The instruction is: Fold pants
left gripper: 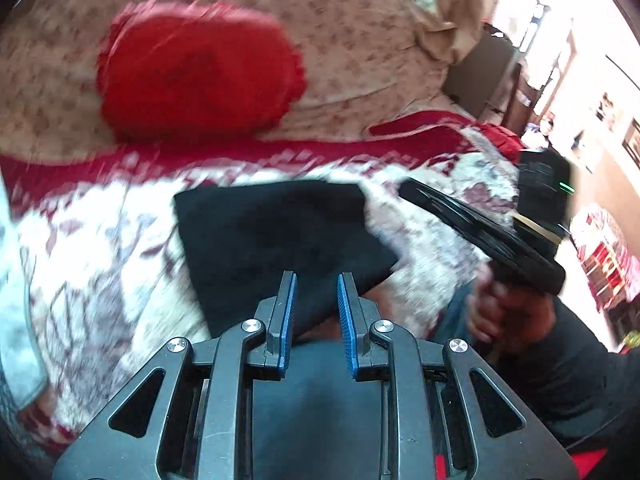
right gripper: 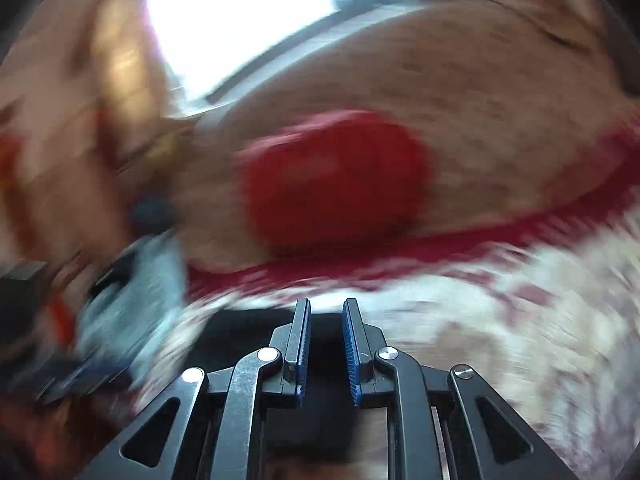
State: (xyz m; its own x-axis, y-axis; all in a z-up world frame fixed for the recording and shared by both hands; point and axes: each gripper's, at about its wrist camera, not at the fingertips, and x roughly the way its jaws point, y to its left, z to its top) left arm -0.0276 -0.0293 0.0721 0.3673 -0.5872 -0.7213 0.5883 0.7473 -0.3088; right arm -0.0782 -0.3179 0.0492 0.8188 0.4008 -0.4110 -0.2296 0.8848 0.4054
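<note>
Since the black pants (left gripper: 280,240) lie folded, soft and limp, on the floral blanket (left gripper: 100,260) just below the red pillow (left gripper: 196,72), pinch a doubled edge; your left gripper (left gripper: 317,300) and right gripper (right gripper: 327,328) gape, empty.

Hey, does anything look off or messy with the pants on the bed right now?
Nothing stands out. The black pants lie in a compact folded bundle on the floral blanket, and both claws, left and right, are open and empty.
</note>
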